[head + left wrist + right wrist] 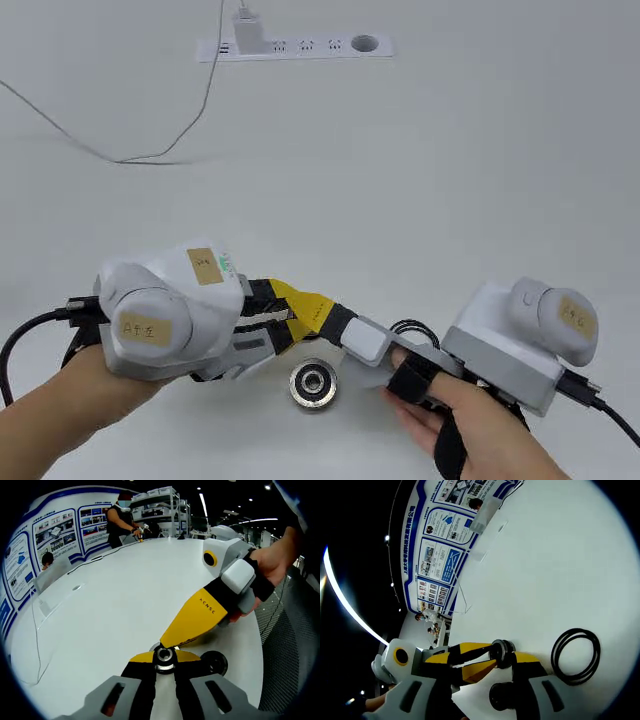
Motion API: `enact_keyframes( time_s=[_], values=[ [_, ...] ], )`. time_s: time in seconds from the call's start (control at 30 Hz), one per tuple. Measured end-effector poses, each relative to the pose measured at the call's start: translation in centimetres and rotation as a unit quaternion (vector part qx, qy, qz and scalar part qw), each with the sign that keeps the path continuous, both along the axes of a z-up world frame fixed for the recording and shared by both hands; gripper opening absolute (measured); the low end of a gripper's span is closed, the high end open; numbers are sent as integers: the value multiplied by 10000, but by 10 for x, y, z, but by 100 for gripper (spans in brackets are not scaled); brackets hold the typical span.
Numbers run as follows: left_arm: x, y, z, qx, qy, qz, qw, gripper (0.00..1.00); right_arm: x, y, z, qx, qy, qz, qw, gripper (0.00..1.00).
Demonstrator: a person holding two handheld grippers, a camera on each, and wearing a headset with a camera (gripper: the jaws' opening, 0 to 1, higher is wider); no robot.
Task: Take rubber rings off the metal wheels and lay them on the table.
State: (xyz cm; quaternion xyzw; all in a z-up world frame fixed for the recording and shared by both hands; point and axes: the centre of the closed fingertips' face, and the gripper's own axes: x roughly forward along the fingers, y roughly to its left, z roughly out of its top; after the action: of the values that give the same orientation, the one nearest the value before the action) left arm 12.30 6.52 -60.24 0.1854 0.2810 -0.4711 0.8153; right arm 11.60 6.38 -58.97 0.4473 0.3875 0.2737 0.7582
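My left gripper (164, 664) is shut on a small metal wheel (164, 656), held just above the white table. My right gripper (166, 643) comes in from the right, and its yellow tips close on the black rubber ring at the wheel's rim (502, 652). In the head view the two grippers' yellow and black jaws meet tip to tip at the bottom centre, left gripper (295, 312) against right gripper (335, 322), hiding the held wheel. A second metal wheel (313, 383) lies flat on the table just below them. Loose black rubber rings (575, 656) lie on the table beside the right gripper.
A white power strip (295, 46) with a plugged charger lies at the far edge, and its grey cable (150, 150) trails across the far left. The table's near edge (257, 630) runs close behind the right hand. A person (120, 522) stands far off.
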Motion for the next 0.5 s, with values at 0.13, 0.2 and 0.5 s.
enact_keyframes(
  time_s=[0.13,0.2,0.5],
  values=[
    [0,1,-1,9,-1,-5,10000,13,0,0,0,20,7,15,10000,48],
    [0,1,-1,2,1,-2,10000,13,-1,0,1,60,21,33,10000,48],
    [0,1,0,11,-7,2,10000,13,-2,-2,0,35,8,59,10000,43]
  ],
)
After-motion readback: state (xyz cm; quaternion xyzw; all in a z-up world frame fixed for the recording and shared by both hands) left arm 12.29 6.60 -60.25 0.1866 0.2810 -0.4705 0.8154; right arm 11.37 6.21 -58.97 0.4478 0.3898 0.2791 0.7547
